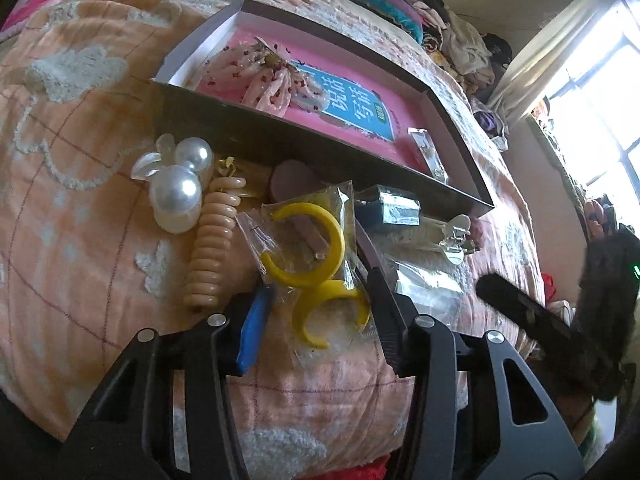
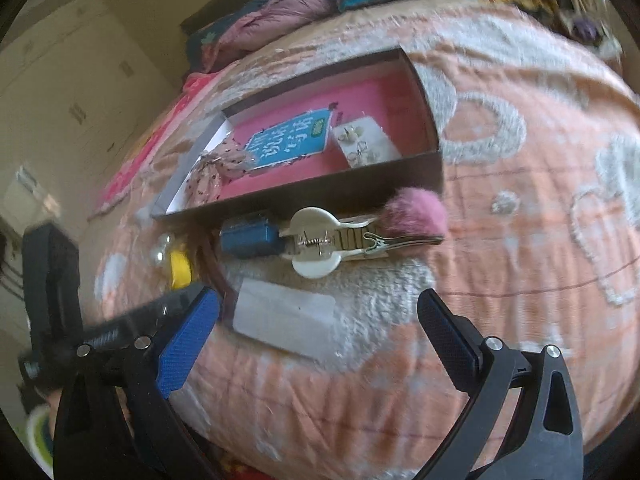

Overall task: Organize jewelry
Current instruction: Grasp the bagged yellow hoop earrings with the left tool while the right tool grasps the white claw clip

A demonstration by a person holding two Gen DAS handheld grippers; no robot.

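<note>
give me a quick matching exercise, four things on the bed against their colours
Things:
1. hoop earrings
2. coil hair tie
3. pom-pom clip
4. small box

Colours:
a. dark blue
b. yellow
c. pink
d. peach

Pairs: 1-b, 2-d, 3-c, 4-a

Purple pad [image 1: 294, 178] half hidden behind yellow-hoop bag [image 1: 308, 248]; box [image 2: 280, 204] wall hides pink pompom [image 2: 420, 210] top; blanket [image 2: 520, 80] motion-blurred.
</note>
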